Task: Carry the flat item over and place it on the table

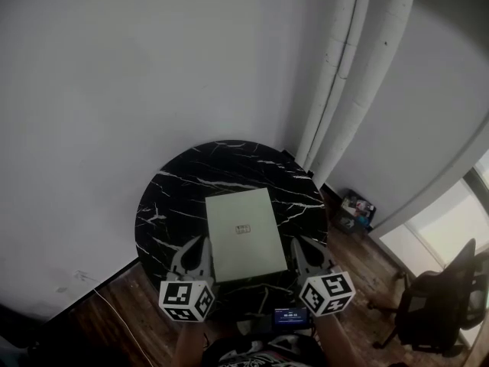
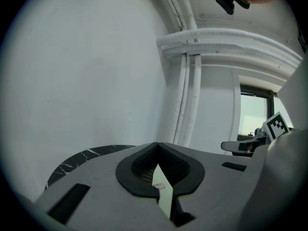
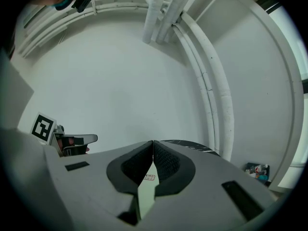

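Pale flat board (image 1: 246, 235) over the round black marble table (image 1: 164, 205)
Left gripper (image 1: 205, 245) and right gripper (image 1: 296, 243) — both clamped on its sides.

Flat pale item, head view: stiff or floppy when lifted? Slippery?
Probably stiff: the flat item shows straight edges and square corners, with no curl or sag. Likely light, as it looks thin. It could slide easily on the polished-looking marble table.

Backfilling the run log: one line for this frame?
left gripper: shut | right gripper: shut | flat item: over round table, between grippers | grip: unclear
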The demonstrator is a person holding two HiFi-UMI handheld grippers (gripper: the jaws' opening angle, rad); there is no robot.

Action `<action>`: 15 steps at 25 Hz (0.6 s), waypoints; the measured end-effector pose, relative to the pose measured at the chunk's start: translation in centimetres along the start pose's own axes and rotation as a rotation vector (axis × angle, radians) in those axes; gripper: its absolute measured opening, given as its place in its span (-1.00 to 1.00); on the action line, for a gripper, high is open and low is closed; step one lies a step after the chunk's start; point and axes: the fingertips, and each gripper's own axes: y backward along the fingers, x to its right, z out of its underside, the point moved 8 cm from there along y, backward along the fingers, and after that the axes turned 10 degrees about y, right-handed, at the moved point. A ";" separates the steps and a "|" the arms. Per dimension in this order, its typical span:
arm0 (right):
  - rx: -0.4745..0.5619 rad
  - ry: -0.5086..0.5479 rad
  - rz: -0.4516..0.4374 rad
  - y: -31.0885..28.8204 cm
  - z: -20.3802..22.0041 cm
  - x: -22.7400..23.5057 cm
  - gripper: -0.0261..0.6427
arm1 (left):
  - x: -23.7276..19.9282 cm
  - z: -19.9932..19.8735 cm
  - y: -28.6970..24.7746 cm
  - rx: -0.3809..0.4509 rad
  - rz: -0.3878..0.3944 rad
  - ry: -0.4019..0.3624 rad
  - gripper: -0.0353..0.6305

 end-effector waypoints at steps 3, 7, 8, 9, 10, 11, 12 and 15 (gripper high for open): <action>0.001 -0.007 0.006 0.0 0.0 0.0 -0.87 | -0.4 -0.2 0.4 -0.001 -0.007 -0.002 -0.85; -0.003 -0.013 0.009 -0.1 0.3 -0.1 -0.87 | -1.0 -0.1 0.7 -0.005 -0.018 0.004 -0.85; -0.004 -0.016 0.009 -0.1 0.3 -0.1 -0.87 | -1.0 0.1 0.8 -0.008 -0.019 0.005 -0.85; -0.004 -0.018 0.009 0.0 0.4 -0.1 -0.87 | -1.1 0.1 0.8 -0.010 -0.019 0.006 -0.85; -0.004 -0.019 0.010 0.1 0.4 0.0 -0.87 | -1.0 0.2 0.7 -0.012 -0.018 0.005 -0.85; -0.004 -0.019 0.011 0.1 0.5 0.0 -0.87 | -1.0 0.2 0.6 -0.014 -0.016 0.004 -0.85; -0.005 -0.021 0.011 0.1 0.6 0.0 -0.87 | -0.9 0.2 0.5 -0.016 -0.014 0.003 -0.85; -0.012 -0.026 0.010 0.1 0.9 0.0 -0.87 | -0.8 0.5 0.4 -0.025 -0.009 0.005 -0.85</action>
